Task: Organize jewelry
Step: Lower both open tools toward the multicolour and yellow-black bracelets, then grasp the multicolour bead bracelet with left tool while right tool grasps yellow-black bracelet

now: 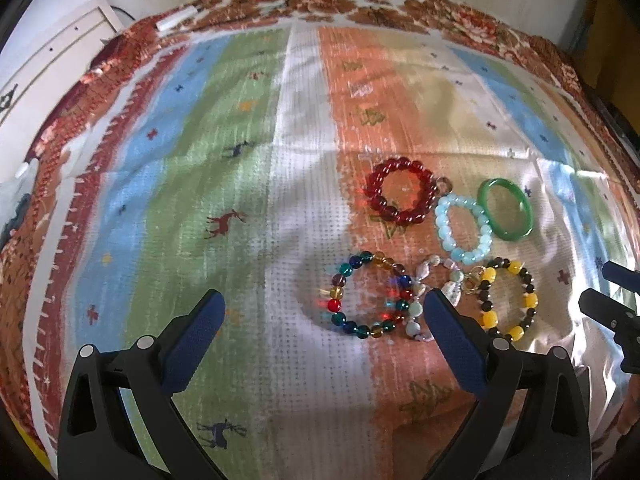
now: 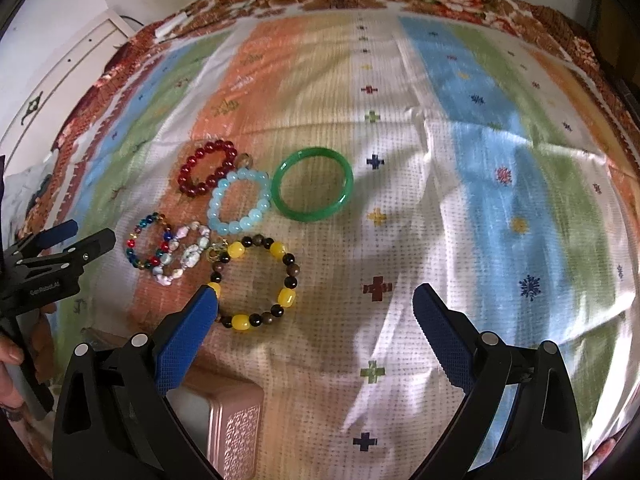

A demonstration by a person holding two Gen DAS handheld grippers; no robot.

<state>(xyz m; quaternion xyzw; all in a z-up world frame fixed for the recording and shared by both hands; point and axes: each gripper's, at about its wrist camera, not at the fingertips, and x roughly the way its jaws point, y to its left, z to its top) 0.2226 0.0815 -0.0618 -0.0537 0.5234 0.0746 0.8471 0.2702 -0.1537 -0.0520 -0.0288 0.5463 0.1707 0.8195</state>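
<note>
Six bracelets on a striped cloth, both grippers spread wide and empty.

The left gripper [image 1: 324, 312] hovers over the multicolour bead bracelet [image 1: 370, 294]; the right gripper [image 2: 316, 300] sits beside the yellow-and-brown bracelet [image 2: 256, 282], near the green bangle [image 2: 312, 184].

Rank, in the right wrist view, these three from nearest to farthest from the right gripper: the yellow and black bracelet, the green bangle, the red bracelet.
From the right gripper, whose jaws stand open:
1. The yellow and black bracelet, just ahead, by the left finger.
2. The green bangle, farther ahead, near the middle.
3. The red bracelet, farthest, ahead and to the left.
</note>
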